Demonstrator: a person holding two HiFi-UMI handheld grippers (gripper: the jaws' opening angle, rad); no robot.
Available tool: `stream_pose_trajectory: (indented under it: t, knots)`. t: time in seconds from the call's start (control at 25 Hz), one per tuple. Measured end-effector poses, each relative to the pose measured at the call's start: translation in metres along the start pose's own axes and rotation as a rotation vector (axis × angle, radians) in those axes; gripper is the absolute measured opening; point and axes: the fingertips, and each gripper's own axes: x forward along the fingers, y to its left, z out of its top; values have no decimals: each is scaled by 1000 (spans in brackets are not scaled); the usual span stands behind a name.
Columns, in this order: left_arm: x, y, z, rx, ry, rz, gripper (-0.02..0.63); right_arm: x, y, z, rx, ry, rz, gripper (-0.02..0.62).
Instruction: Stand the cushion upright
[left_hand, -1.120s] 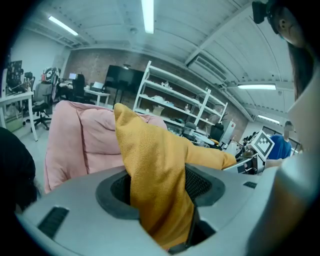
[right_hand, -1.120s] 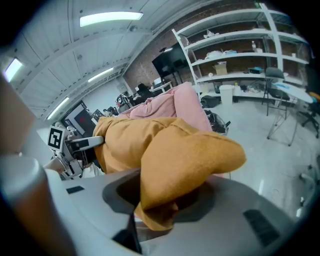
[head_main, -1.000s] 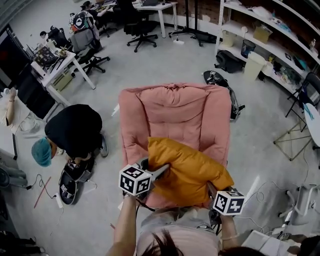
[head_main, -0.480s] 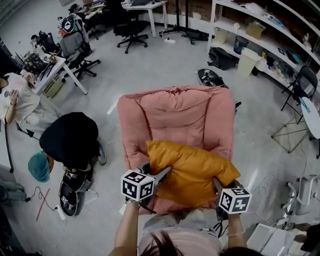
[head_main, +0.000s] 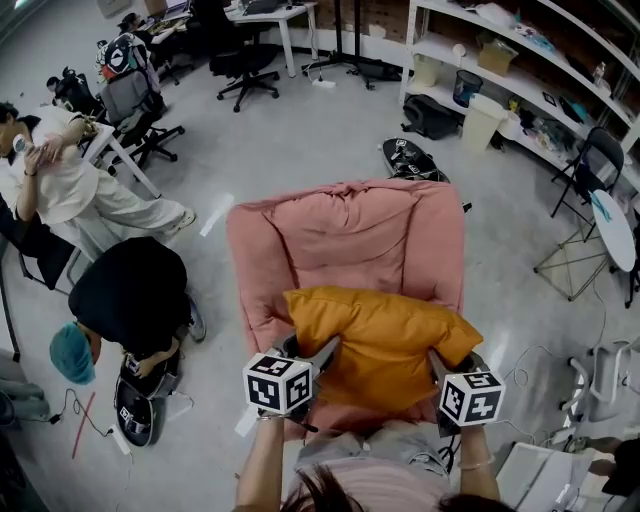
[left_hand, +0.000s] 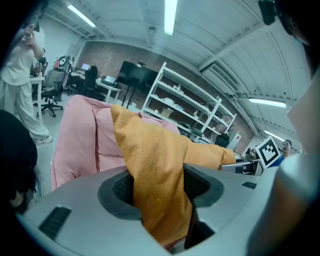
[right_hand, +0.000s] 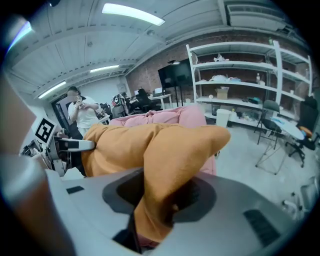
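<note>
Cushion (head_main: 385, 340) sits on the seat of a pink armchair (head_main: 340, 225), filling most of the seat from side to side. It's a plump mustard-orange one with a soft, slightly fuzzy cover, roughly rectangular and wider than it is deep. Its far edge lies against the foot of the backrest and its near edge reaches toward the seat's front edge. The stuffing bulges in the middle, and the fabric creases and gathers at both near corners. The far left corner stands out as a rounded point, and the far right corner droops toward the right armrest. It looks tipped rather than flat, but how steeply it leans I can't tell.

The left gripper (head_main: 322, 352) is clamped on the near left corner. From its own camera, a thick fold of orange fabric runs down between the two dark pads and fills the gap. The right gripper (head_main: 438, 366) has the near right corner the same way, with the cloth bunched between its pads and the corner poking out above them. Each gripper's marker cube (head_main: 278, 383) faces up at the seat's front edge.

On the floor (head_main: 300, 130) left of the armchair, a person (head_main: 125, 290) in a black top crouches low. White shelves (head_main: 520, 70) line the far wall.
</note>
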Motion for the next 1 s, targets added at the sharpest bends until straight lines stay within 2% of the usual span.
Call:
stream_pose_trajectory:
  t: [0.24,0.4,1.0]
  knots:
    - [0,13,20,-60,-49,74,239,21,1,39,-87,4,59,166]
    - [3,26,21,-91,-74,124,239,40,4,50,-131,14,111,166]
    - [23,57,53,-135,-105,236,241,92,1,98,-181,24,235,166]
